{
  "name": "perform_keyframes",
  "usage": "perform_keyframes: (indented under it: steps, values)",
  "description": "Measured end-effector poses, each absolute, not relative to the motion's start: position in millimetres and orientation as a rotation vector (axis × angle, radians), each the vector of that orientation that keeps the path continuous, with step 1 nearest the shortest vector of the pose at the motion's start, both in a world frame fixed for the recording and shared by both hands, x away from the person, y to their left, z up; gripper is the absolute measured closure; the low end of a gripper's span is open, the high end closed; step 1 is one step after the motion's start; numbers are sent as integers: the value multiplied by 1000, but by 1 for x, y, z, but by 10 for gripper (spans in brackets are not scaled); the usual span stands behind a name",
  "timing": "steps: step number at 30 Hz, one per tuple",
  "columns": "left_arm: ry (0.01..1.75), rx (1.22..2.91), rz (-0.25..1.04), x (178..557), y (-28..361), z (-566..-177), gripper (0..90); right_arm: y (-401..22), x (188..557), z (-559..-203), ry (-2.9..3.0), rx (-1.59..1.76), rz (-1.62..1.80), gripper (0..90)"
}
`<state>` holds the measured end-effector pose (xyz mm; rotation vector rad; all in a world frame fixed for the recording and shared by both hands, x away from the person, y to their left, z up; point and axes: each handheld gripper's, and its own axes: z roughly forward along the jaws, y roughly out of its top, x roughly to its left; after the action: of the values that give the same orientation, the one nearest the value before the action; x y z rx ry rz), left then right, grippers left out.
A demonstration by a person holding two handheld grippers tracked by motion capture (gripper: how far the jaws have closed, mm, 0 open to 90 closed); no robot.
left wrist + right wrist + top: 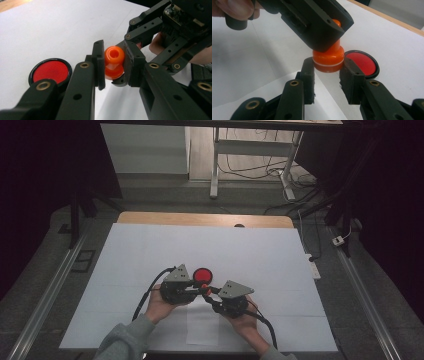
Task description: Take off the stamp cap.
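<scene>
The left tool [113,66] pinches the rounded knob end of a small glossy orange plastic stamp [114,62] between its two black jaws. The right tool [327,68] clamps the same stamp at its wider lower collar, so the piece sits held between both tools, above the white-covered worktop [150,255]. Just beyond the tips of both tools lies a round red ink pad in a black rim [202,275], close beside the stamp.
</scene>
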<state>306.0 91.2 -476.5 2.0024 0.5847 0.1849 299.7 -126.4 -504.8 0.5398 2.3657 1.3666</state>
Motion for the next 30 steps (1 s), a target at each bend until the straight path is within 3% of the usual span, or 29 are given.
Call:
perform_keyframes:
  steps: [30]
  values:
    - [584, 1977, 218, 301, 91, -476, 731, -129, 299, -506, 2358, 538, 1407, 652]
